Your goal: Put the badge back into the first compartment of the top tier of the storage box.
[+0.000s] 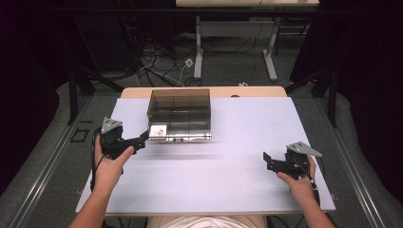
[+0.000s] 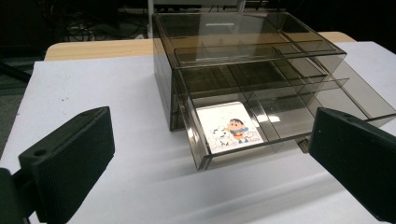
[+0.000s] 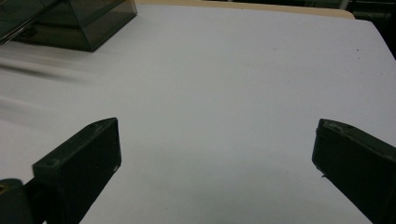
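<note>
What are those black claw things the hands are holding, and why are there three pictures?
Those are grippers: hand-held tools with two black jaws that pinch things. A person holds one in each hand. The high view comes from a camera above the table; there the left gripper sits beside a smoky see-through drawer box, and the right gripper is far off on the bare white surface. The other two pictures come from small cameras riding on each gripper, looking along its jaws. In the left gripper view, the bottom drawer is pulled out, and a cartoon picture card lies inside it. Both grippers have their jaws wide apart, holding nothing.
</note>
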A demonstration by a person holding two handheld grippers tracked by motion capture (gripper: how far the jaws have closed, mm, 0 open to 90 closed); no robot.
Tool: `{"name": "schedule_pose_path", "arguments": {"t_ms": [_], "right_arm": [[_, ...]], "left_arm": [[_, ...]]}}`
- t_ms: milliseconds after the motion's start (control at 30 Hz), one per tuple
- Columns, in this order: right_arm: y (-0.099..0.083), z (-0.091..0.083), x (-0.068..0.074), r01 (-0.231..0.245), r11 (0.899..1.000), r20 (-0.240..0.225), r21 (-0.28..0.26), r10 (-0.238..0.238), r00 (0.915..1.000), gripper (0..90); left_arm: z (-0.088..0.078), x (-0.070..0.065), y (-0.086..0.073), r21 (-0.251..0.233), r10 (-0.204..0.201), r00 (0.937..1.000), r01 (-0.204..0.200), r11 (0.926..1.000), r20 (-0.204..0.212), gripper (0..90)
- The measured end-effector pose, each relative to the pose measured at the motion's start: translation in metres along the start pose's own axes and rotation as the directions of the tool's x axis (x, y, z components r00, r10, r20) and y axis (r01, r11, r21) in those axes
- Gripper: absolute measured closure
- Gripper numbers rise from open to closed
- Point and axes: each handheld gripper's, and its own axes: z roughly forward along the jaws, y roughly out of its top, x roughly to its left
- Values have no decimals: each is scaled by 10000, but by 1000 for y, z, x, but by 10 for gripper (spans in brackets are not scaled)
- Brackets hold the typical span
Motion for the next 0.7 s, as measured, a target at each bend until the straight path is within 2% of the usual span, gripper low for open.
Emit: {"name": "schedule_pose_path", "arguments": {"t_ms": [167,400,500,700], "right_arm": [[0,-1,0,14,10000,-11,18,-14,10000,11],[0,1,0,10,9999,22,-165,-9,10000,11],[0,-1,0,47,10000,10,33,-47,10000,11],[0,-1,0,21,10000,4,3,-21,10000,11]], "left_arm": [[-7,3,-9,-8,192,9996,-192,9998,183,4],[-13,11,-23,-92,7,9999,-6,10000,131,4],[-14,16,-31,-205,-147,9999,147,9997,10,7],[-16,24,-47,-410,-413,9991,409,9983,-90,10]]}}
